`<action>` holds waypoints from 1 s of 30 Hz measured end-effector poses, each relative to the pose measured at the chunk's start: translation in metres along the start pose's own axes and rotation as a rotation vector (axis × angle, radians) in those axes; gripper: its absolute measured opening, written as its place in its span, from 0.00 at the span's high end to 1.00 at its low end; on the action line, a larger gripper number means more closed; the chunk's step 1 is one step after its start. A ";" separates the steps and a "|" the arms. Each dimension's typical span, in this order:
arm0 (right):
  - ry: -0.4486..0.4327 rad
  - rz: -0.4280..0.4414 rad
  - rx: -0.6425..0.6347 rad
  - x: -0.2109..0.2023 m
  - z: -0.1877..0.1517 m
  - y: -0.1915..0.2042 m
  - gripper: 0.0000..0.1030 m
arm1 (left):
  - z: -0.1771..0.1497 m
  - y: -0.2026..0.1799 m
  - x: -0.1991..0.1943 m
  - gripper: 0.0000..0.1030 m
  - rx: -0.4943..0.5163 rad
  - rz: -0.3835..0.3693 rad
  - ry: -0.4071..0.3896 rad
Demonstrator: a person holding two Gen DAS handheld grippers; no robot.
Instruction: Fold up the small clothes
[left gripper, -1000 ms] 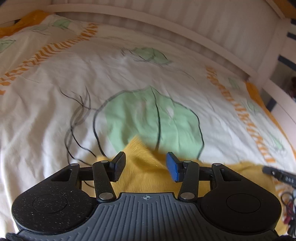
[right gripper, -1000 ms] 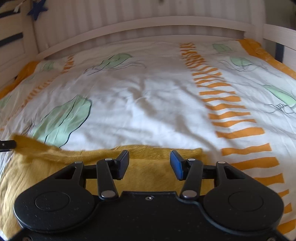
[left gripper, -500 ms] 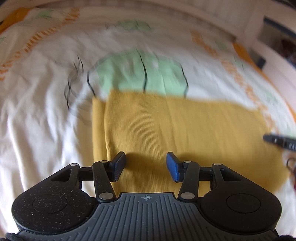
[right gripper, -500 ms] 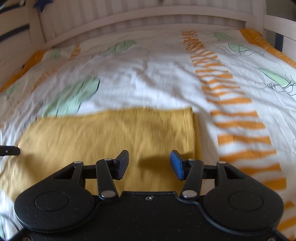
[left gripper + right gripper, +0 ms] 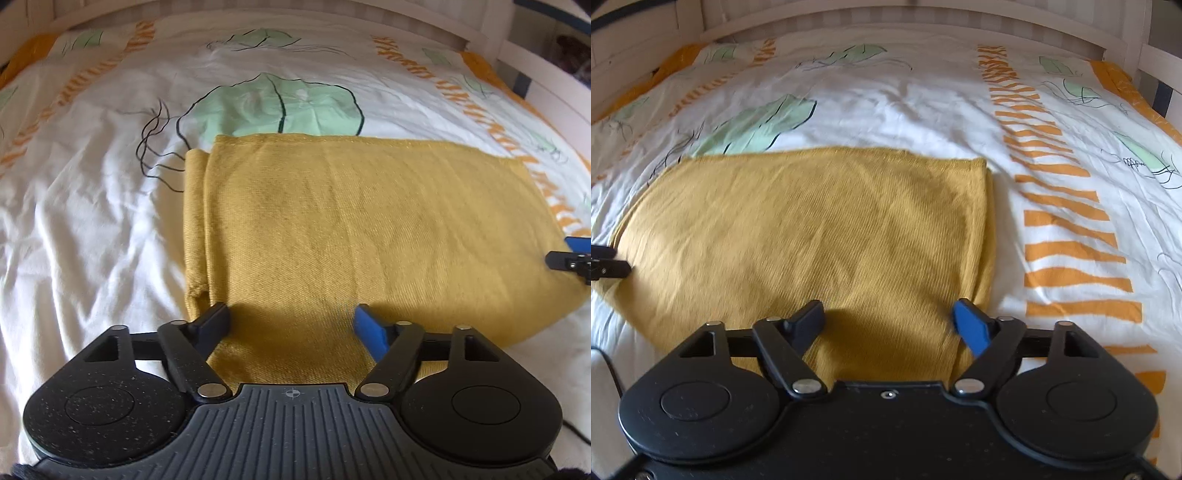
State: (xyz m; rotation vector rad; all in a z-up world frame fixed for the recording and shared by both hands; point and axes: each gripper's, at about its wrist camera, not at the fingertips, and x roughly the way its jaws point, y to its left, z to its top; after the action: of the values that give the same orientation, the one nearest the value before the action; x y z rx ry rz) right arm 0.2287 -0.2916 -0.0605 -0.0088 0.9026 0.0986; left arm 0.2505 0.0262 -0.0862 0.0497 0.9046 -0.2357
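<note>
A bed fills both views, covered by a white crumpled cotton duvet cover printed with pale green leaves, thin black line drawings and bands of orange dashes. A white slatted wooden bed frame curves round its far edge. Soft daylight falls across the bedding, throwing mild shadows.

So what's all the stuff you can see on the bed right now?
yellow cloth: one, mustard yellow, folded flat in the middle of the bedcover, a second layer showing along each side edge.
bedcover: one, white with green leaf shapes and orange stripes, spread over the bed under the cloth.
bed frame: one, pale wood, curving round the far end.
left gripper: one, black with a blue pad, above the cloth's near left part, jaws opening, nothing held.
right gripper: one, black with a blue pad, above the cloth's near right part, jaws opening, nothing held.
</note>
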 end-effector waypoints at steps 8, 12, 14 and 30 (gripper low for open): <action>0.017 -0.013 0.014 -0.002 -0.013 0.001 0.05 | -0.005 -0.007 0.000 0.21 0.026 0.025 -0.025; 0.031 0.006 0.065 -0.004 -0.022 -0.006 0.02 | -0.005 -0.007 0.000 0.21 0.023 0.024 -0.024; 0.037 0.007 0.067 -0.006 -0.023 -0.007 0.02 | -0.005 -0.008 0.000 0.20 0.023 0.027 -0.024; 0.004 0.044 0.103 -0.011 -0.037 -0.014 0.01 | -0.003 -0.021 0.000 0.11 0.037 0.054 0.072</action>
State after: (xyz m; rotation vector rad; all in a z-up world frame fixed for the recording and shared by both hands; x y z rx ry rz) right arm 0.1944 -0.3082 -0.0755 0.1070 0.9107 0.0930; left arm 0.2436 0.0058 -0.0873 0.1169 0.9689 -0.2015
